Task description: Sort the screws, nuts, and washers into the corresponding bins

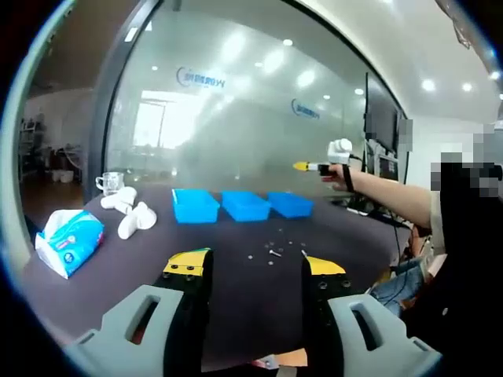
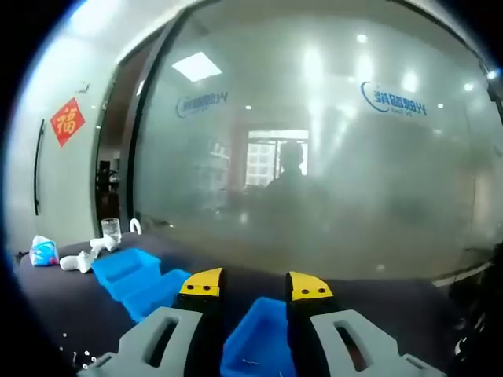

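Left gripper (image 1: 255, 267): yellow-tipped jaws apart, nothing between them, low centre of the left gripper view, hanging over the dark tabletop (image 1: 236, 302). Just beyond the tips, a loose scatter of small hardware (image 1: 275, 250) lies on the table; too small to tell screws, nuts and washers apart. Past that, 3 blue bins (image 1: 244, 205) stand side by side in a row at frame centre. Left of the bins: white plastic pieces (image 1: 130, 212), a clear glass cup (image 1: 110, 182), and at far left a blue-and-white tissue pack (image 1: 69, 240).

Right gripper (image 2: 251, 287): jaws apart, empty, low centre of the right gripper view, held above the nearest blue bin (image 2: 259, 342). It also appears at upper right of the left gripper view (image 1: 302, 166), held by a person's hand, above and beyond the bins. A frosted glass wall (image 2: 314, 157) stands behind the table.
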Demonstrator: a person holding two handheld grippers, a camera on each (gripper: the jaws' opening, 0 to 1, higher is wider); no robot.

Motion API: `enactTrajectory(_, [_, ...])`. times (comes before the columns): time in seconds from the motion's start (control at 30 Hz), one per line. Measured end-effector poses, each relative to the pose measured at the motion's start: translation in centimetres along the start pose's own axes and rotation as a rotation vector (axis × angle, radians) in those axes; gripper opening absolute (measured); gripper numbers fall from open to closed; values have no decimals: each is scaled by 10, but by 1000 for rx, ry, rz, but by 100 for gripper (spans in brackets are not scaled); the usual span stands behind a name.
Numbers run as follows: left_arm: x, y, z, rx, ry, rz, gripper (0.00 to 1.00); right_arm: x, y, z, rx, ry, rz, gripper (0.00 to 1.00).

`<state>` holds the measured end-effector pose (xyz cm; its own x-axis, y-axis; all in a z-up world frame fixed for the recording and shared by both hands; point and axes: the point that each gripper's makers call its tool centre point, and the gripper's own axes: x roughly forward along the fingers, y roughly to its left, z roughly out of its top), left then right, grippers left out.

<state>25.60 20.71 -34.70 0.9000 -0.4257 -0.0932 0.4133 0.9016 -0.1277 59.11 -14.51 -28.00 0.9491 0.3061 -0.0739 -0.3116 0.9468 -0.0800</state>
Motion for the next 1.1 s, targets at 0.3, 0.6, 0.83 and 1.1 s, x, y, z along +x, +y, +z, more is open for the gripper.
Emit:
enactTrajectory(0.3, [5,2,-2,-4,1,-5,42,-60,50,-7,57,-30,167,28])
enactTrajectory(0.6, [12,7,-1,-12,-3,-7,42,-132,87,-23,38,-42,244,29])
enactTrajectory(0.83, [14,7,-3,-8,9,-11,42,-186,101,-40,56,-50,265,28])
enactTrajectory(1.1, [12,6,0,2,8,-9,42,-221,85,-56,93,-38,248,28])
